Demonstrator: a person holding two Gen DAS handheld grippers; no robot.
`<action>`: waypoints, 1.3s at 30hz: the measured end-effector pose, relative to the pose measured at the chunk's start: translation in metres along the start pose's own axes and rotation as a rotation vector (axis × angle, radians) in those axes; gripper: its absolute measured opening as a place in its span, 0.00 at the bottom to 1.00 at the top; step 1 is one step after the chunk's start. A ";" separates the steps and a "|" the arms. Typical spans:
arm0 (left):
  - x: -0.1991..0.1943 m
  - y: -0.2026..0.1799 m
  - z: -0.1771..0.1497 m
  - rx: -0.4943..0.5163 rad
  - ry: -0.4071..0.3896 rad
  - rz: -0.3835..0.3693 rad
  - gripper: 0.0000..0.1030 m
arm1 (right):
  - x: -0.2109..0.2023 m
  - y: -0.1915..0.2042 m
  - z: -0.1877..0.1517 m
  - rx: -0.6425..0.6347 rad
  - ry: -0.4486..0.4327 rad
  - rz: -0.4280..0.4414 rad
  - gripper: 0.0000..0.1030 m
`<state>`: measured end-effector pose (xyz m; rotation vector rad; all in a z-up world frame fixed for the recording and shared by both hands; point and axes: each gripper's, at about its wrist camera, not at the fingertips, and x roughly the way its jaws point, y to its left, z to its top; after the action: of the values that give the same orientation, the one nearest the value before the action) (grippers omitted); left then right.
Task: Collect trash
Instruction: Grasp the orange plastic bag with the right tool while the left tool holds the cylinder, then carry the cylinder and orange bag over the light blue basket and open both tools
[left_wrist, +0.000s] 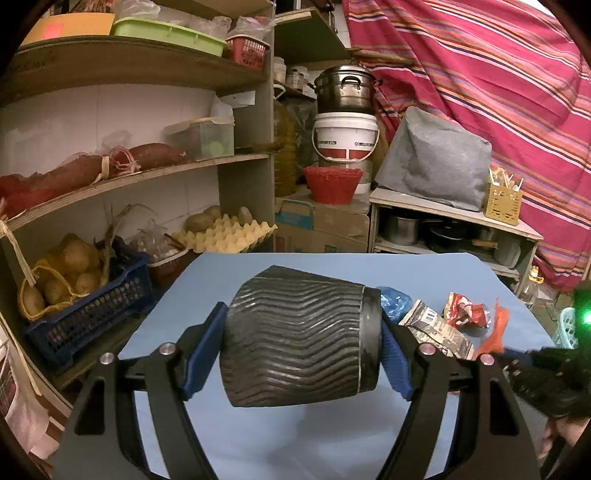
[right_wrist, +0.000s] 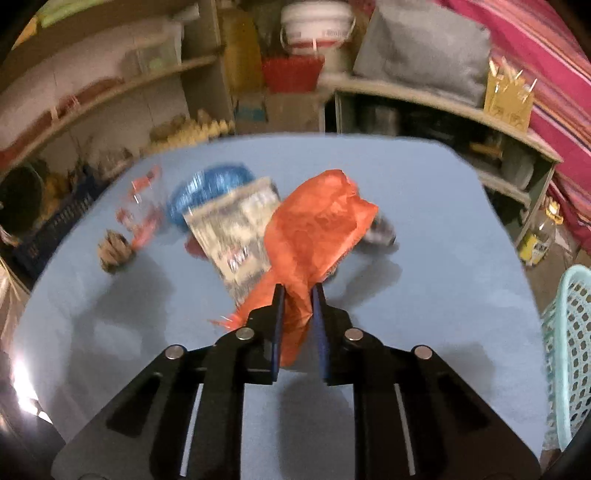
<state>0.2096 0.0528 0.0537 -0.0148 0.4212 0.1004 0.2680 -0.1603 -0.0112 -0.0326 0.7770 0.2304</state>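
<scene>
While the pale blue tabletop (left_wrist: 280, 266) carries the loose litter, the left gripper (left_wrist: 295, 350) stands wide and clamps a dark ribbed cup-like container (left_wrist: 299, 339) lying on its side, one blue pad on its mouth end and one on its base. It is held above the table, and I judge it to be the receptacle for the rubbish. Its walls look stiff enough to bear the clamp.

To its right on the table lie a crumpled blue plastic bag (left_wrist: 395, 301), a flattened printed carton with a barcode (left_wrist: 439, 326) and a crushed red foil wrapper (left_wrist: 463, 306). All appear light. The carton is best taken across a free edge, the wrapper at a raised fold.

Farther right, the right gripper (right_wrist: 298, 295) is nearly closed and pinches a soft orange mesh bag (right_wrist: 317, 229) at its gathered neck, with the body billowing above the pads and a frayed tail hanging to the left. The bag is clear of the table. It is limp, very light and likely to snag or slip, so the bunched neck is the sound place to hold. A pale turquoise perforated plastic basket (right_wrist: 569, 354) stands at the table's right edge.
</scene>
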 end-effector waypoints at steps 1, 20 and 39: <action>0.000 -0.001 0.000 0.001 -0.002 0.003 0.73 | -0.008 0.000 0.002 -0.005 -0.033 -0.003 0.13; -0.007 -0.039 0.004 0.048 -0.042 -0.011 0.73 | -0.090 -0.038 -0.003 -0.019 -0.261 -0.066 0.10; -0.020 -0.183 0.030 0.114 -0.090 -0.181 0.72 | -0.157 -0.158 -0.029 0.133 -0.347 -0.260 0.10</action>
<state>0.2222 -0.1303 0.0876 0.0637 0.3336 -0.1008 0.1743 -0.3482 0.0692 0.0316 0.4344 -0.0632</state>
